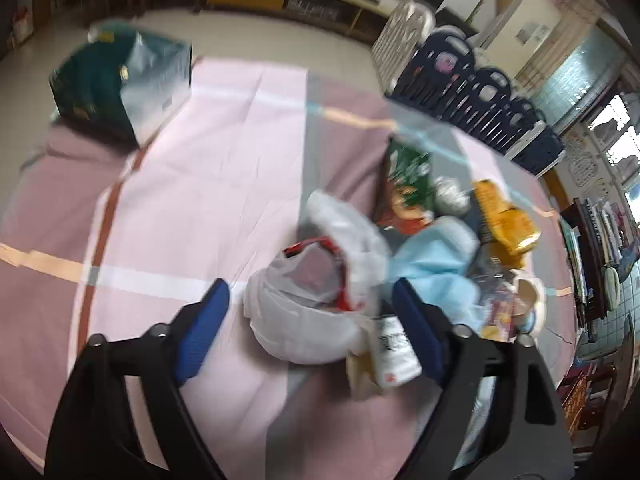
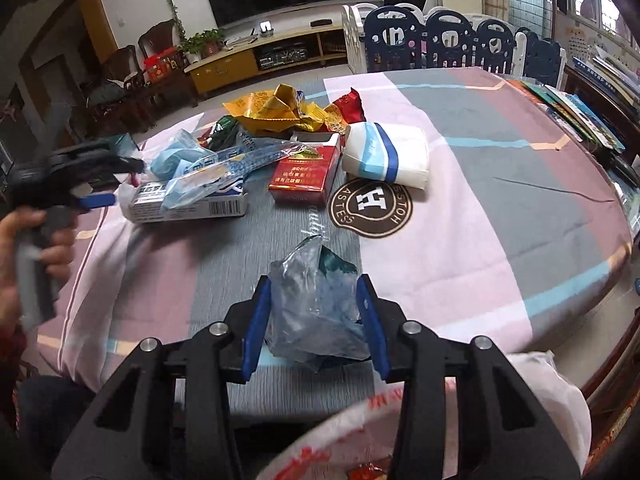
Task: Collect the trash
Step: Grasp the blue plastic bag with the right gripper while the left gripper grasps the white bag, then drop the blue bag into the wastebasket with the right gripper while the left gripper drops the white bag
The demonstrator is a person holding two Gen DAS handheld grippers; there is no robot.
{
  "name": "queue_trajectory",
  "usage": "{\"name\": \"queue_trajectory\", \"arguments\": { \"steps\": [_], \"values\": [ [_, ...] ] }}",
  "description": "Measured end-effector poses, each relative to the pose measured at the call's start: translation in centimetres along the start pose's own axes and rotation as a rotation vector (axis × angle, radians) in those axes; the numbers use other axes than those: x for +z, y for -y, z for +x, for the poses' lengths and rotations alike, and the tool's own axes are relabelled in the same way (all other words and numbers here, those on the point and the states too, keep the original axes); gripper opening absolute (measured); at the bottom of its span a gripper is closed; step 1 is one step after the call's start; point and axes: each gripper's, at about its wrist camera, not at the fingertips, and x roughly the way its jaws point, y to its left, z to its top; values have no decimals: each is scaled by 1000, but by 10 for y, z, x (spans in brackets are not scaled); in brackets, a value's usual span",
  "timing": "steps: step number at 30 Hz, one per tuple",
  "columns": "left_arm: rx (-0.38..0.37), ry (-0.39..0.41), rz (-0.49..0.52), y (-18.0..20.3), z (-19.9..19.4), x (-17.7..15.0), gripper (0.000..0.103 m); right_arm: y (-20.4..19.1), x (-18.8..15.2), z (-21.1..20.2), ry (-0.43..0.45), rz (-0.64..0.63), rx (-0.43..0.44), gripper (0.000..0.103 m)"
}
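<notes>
Trash lies piled on a cloth-covered table: yellow wrappers, a red cigarette box, a white tissue pack and a blue-and-white carton. My right gripper is shut on a crumpled clear bluish wrapper, just above a white bag with red print. My left gripper is open over a white plastic bag beside light blue plastic, a green snack wrapper and a yellow wrapper. In the right wrist view a hand holds the left gripper at the pile's left side.
A green and silver bag stands at the table's far left edge. A round brown logo marks the cloth. Books line the right side, and a blue and white play fence stands behind the table.
</notes>
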Motion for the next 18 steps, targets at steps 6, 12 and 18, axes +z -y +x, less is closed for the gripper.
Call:
{"name": "queue_trajectory", "arguments": {
  "steps": [6, 12, 18],
  "values": [
    [-75, 7, -80, -30, -4, -19, 24, 1, 1, -38, 74, -30, -25, 44],
    [64, 220, -42, -40, -82, -54, 20, -3, 2, -70, 144, -31, -15, 44],
    [107, 373, 10, -26, -165, -129, 20, -18, -7, -99, 170, -54, 34, 44]
  ]
}}
